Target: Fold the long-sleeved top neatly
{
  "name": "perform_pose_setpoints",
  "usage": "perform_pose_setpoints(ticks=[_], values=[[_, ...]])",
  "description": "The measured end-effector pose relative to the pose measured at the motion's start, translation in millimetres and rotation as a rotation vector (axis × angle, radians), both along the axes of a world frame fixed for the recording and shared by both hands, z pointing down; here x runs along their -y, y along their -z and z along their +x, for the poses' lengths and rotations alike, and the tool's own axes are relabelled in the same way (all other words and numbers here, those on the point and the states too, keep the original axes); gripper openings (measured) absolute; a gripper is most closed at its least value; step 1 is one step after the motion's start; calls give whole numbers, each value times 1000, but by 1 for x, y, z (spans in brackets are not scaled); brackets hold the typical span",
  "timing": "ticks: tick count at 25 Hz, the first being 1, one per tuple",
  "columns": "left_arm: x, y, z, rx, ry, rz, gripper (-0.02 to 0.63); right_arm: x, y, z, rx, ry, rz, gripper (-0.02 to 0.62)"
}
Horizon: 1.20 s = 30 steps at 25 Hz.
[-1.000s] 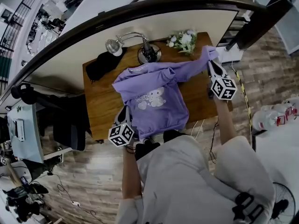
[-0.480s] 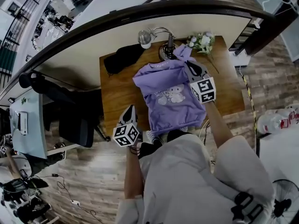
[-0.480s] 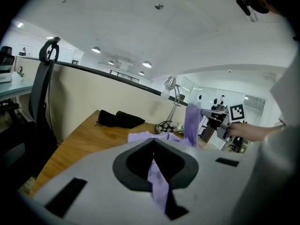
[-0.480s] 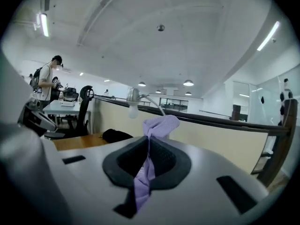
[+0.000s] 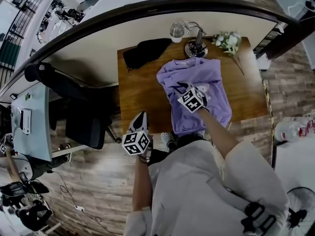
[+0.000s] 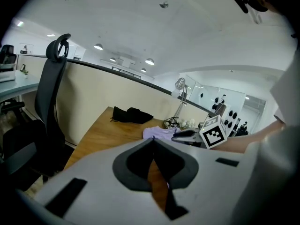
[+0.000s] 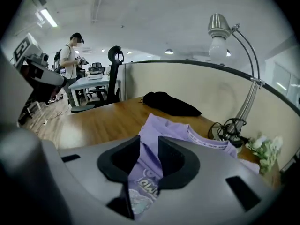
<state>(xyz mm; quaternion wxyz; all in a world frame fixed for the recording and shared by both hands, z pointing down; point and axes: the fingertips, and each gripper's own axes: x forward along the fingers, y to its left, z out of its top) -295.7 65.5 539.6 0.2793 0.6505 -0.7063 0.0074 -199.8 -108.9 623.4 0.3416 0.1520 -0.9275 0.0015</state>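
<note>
The purple long-sleeved top lies on the wooden table, neck toward the lamp, one sleeve folded across its chest. My right gripper hovers over the chest print. Its jaws have just been opening and stand apart. In the right gripper view, purple fabric shows through the gap of that gripper, with no pad pressing on it. My left gripper is shut and empty, off the table's front edge, left of the hem. The left gripper view shows its jaws meeting, with the top and right gripper beyond.
A desk lamp with cables at its base stands at the table's far edge. A black cloth lies at the far left, white flowers at the far right. An office chair stands left of the table.
My right gripper swept from the far right corner to the left and down over the chest, carrying the sleeve across, then opened. My left gripper drew away from the hem toward the left.
</note>
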Motion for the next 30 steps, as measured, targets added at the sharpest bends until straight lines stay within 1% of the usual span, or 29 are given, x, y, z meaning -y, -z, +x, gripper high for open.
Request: perform_pose_setpoints(ticks=[3, 8, 10, 12, 15, 18, 21, 23, 25, 27, 29, 30], values=[[3, -7, 2, -18, -45, 1, 23, -12, -1, 19, 29, -69, -64, 124], [20, -31, 30, -62, -170, -34, 23, -17, 8, 92, 27, -204, -83, 123], [21, -37, 42, -55, -217, -54, 23, -17, 11, 121, 40, -261, -91, 123], [17, -42, 53, -45, -251, -74, 25, -18, 16, 151, 79, -318, -114, 121], [9, -52, 71, -49, -266, -105, 25, -22, 14, 206, 128, -405, -168, 121], [-3, -67, 83, -36, -250, -146, 25, -29, -3, 259, 123, -465, -216, 121], [-12, -86, 103, -39, -213, -178, 26, -39, -18, 307, 123, -494, -256, 121], [-21, -99, 119, -56, -189, -198, 26, -47, -24, 334, 152, -516, -295, 120], [-33, -110, 133, -48, -160, -216, 26, -58, -33, 355, 169, -511, -347, 120], [-44, -120, 144, -33, -134, -226, 28, -71, -46, 367, 172, -463, -424, 121], [-52, -126, 157, -50, -117, -223, 28, -87, -62, 373, 171, -396, -521, 128], [-56, -129, 164, -68, -112, -219, 28, -94, -69, 376, 168, -369, -564, 147]])
